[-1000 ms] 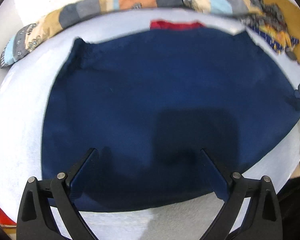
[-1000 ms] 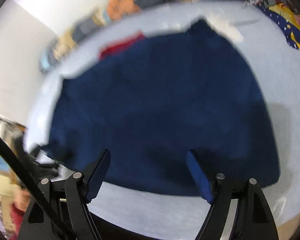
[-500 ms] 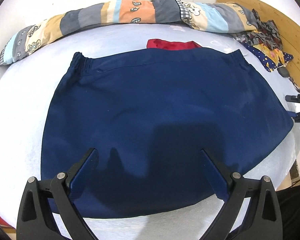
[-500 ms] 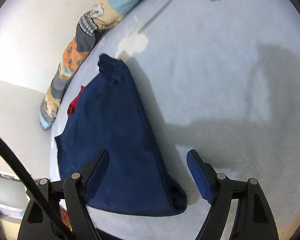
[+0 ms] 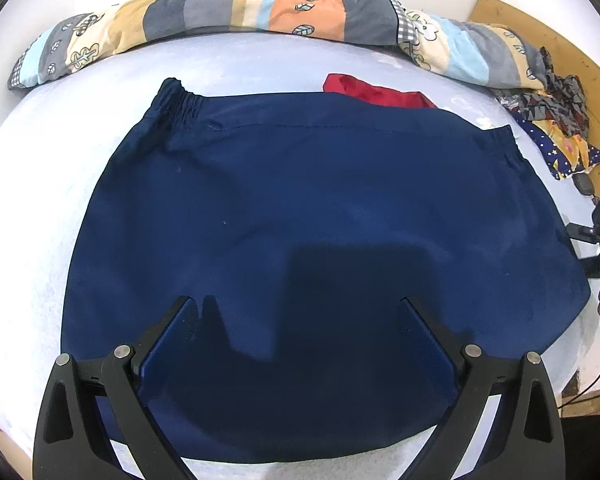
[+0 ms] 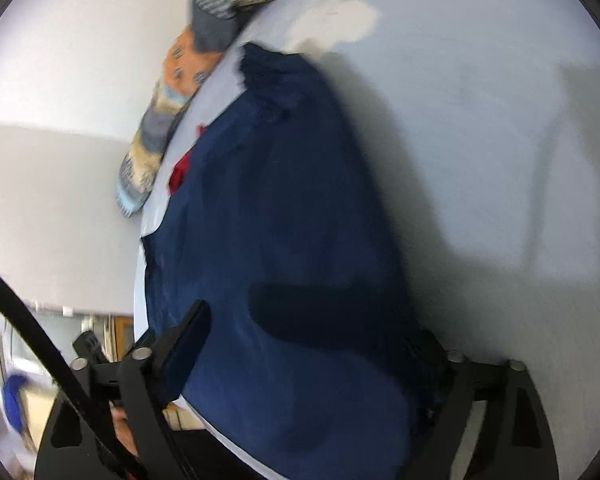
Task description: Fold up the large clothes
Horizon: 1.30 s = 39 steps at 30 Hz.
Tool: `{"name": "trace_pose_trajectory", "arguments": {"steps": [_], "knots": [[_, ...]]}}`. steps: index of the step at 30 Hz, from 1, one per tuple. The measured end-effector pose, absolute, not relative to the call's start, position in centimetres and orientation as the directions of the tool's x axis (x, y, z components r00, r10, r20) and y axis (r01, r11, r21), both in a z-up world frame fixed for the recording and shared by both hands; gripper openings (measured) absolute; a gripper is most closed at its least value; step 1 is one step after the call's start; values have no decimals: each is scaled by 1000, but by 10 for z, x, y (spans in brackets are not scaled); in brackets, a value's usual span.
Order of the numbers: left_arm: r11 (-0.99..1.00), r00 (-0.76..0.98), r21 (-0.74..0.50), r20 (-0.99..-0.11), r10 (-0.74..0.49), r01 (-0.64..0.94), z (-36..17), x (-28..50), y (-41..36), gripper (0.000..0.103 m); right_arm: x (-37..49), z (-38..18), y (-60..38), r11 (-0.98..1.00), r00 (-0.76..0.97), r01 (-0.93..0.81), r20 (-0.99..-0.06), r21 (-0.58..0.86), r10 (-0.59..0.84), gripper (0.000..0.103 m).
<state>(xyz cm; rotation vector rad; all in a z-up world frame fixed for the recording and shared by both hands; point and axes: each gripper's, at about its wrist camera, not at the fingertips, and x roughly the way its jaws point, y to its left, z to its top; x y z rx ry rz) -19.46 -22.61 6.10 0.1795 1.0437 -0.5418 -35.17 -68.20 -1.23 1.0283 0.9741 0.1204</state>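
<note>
A large navy garment with an elastic waistband lies flat on the pale bed sheet, waistband at the far side. My left gripper hovers open over the near hem, with nothing pinched between its fingers. In the right wrist view, which is blurred, the same navy garment runs away from the camera. My right gripper straddles its near corner; the jaws are opening, and the cloth lies between them without being pressed. In the left wrist view the right gripper shows at the garment's right edge.
A red cloth peeks out beyond the waistband. A long patchwork bolster lines the far edge of the bed by the wall. A heap of patterned clothes sits at the far right beside a wooden board.
The right gripper has swung around and dropped onto the garment's right-hand corner, and its jaws stand wider. The left gripper stayed over the hem with a slight roll.
</note>
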Motion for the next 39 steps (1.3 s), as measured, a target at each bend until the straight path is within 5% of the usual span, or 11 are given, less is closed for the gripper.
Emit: {"name": "trace_pose_trajectory", "arguments": {"steps": [5,7,11,14,27,39], "knots": [[846,383,-96,-861,-335,524,59,-196,-235,99,-334,-6,-666,657,545,244,-662,713,515,94],[842,379,-86,-865,-328,533,57,-197,-240,99,-328,-2,-657,734,507,237,-726,636,465,86],[835,384,-61,-868,-315,547,56,-199,-245,99,-329,14,-650,823,474,276,-815,496,332,34],[834,392,-47,-867,-307,549,56,-200,-244,99,-336,34,-650,819,520,278,-796,501,310,18],[848,399,46,-895,-200,528,39,-197,-240,99,-335,101,-611,760,672,285,-687,585,277,14],[829,462,98,-863,-205,550,55,-205,-239,99,-331,118,-569,446,801,192,-402,874,444,15]]}}
